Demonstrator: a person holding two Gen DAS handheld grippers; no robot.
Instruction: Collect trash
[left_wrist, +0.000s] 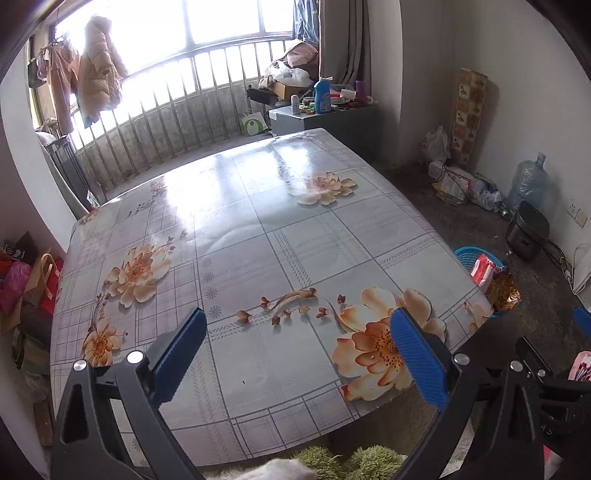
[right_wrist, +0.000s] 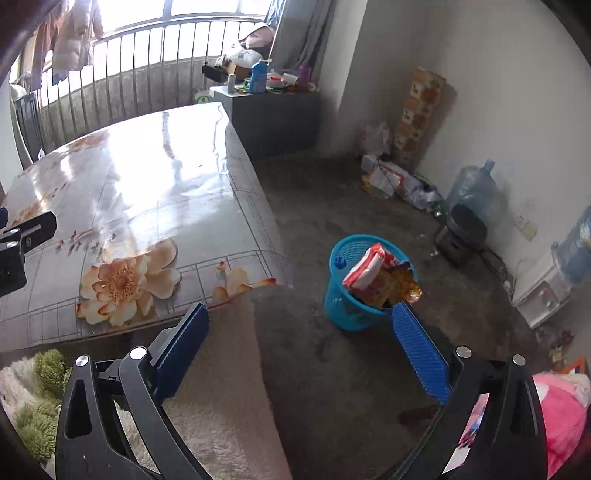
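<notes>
A blue plastic basket (right_wrist: 341, 306) stands on the floor beside the table's right edge, stuffed with red, white and orange snack wrappers (right_wrist: 373, 273). My right gripper (right_wrist: 299, 314) hangs open above the floor, just near of the basket, with nothing between its blue pads. My left gripper (left_wrist: 299, 317) is open over the near part of the flowered table (left_wrist: 258, 229), empty too. In the left wrist view the basket (left_wrist: 467, 254) and its wrappers (left_wrist: 495, 277) peek past the table's right corner.
A dark stool or pot (right_wrist: 461, 232), a big water bottle (right_wrist: 469, 184) and plastic bags (right_wrist: 391, 181) sit along the right wall. A grey cabinet (right_wrist: 273, 118) with bottles stands behind the table. Pink fabric (right_wrist: 561, 417) lies at the lower right; bags pile left of the table (left_wrist: 26, 291).
</notes>
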